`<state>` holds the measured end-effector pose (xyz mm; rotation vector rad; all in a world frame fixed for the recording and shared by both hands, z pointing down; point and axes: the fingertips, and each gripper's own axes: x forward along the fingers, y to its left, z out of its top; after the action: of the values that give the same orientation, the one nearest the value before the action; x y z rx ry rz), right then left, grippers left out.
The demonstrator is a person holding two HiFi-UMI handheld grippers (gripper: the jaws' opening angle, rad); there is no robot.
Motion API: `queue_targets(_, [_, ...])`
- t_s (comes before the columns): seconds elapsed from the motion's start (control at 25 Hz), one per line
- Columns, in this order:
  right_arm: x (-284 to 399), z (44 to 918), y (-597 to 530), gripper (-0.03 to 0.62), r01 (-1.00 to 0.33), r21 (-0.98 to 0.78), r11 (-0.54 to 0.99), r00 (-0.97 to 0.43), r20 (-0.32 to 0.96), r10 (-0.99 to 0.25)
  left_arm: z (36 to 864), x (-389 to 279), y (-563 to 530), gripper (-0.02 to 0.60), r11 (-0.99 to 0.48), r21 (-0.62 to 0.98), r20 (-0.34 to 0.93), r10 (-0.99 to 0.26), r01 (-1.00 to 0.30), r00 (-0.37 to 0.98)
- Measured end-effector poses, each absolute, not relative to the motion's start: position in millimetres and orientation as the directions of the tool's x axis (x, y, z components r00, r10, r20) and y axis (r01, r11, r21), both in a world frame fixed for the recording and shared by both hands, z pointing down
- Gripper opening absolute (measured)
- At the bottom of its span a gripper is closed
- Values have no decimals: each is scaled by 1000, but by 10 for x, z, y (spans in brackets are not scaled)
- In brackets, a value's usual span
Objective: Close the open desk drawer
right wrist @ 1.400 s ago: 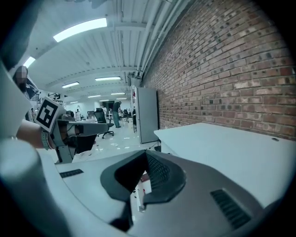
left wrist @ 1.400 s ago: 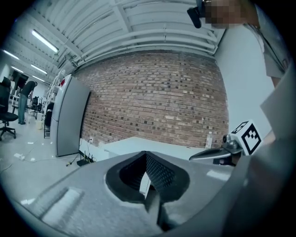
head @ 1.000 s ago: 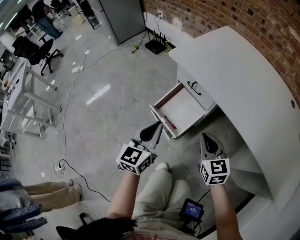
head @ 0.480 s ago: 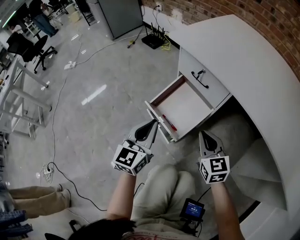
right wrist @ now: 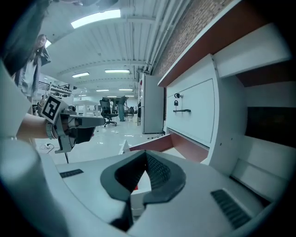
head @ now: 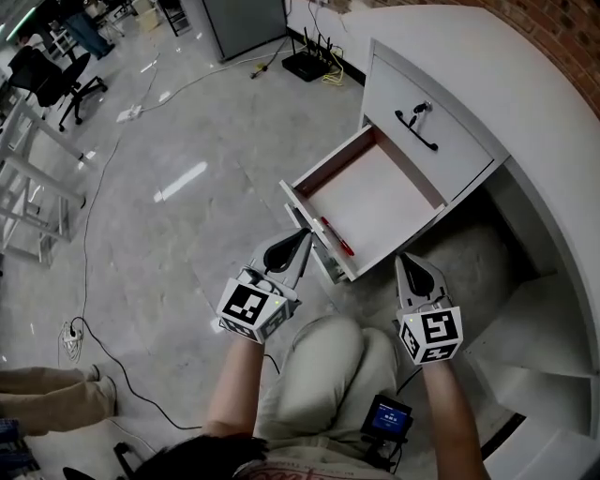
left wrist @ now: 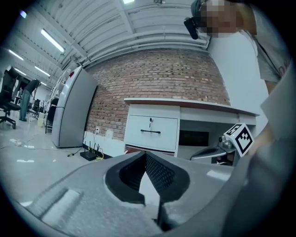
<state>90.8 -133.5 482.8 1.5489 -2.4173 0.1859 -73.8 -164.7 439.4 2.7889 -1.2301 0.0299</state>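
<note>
Brickwork (head: 572, 28) backed the curved white desk (head: 534, 103) where I stood watching. At the desk's near end the open drawer (head: 375, 202) stuck well out over the grey floor (head: 187, 244). It was the lower one of the pedestal, directly under the upper drawer (head: 459, 145), which sat flush with its black handle (head: 417, 131) showing. The pulled-out tray was bare inside except for a red pen (head: 337, 236) lying just behind its front panel.

The person crouched facing that panel, one knee (head: 319, 375) bent below the two tools. The left gripper (head: 306, 234) was held level with its tip right by the left end of the drawer front; from where I stood I couldn't tell whether it touched. Its jaws were clenched together with nothing between them, and the left gripper view showed the ribbed pads meeting at the point (left wrist: 145, 154).

The right gripper (head: 400, 258) hovered off the drawer's near right corner, apart from it, over the shadowed floor under the desk. It tipped slightly downward. Its jaws were likewise pressed closed on nothing (right wrist: 146, 155), with the drawer's reddish side wall beyond them.
</note>
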Motion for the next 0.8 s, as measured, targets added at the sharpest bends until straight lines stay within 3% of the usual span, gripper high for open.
queue_targets(0.4, [858, 5359, -1297, 11, -883, 80, 463, -429, 269, -863, 5080, -865, -1646, 5, -674, 45, 94, -732, -738, 675])
queue_targets(0.48, [865, 5422, -1311, 11, -881, 83, 466, -432, 261, -863, 5200, -842, -1644, 93, -697, 23, 117, -710, -717, 694])
queue_targets(0.56, [871, 5489, -1298, 11, -879, 82, 469, -436, 259, -862, 5348, -836, -1648, 129, -710, 1, 157, -695, -704, 702])
queue_targets(0.8, [882, 5767, -1252, 11, -873, 94, 478, -439, 275, -855, 5781, -863, -1779, 130, -725, 7, 215, -672, -689, 709])
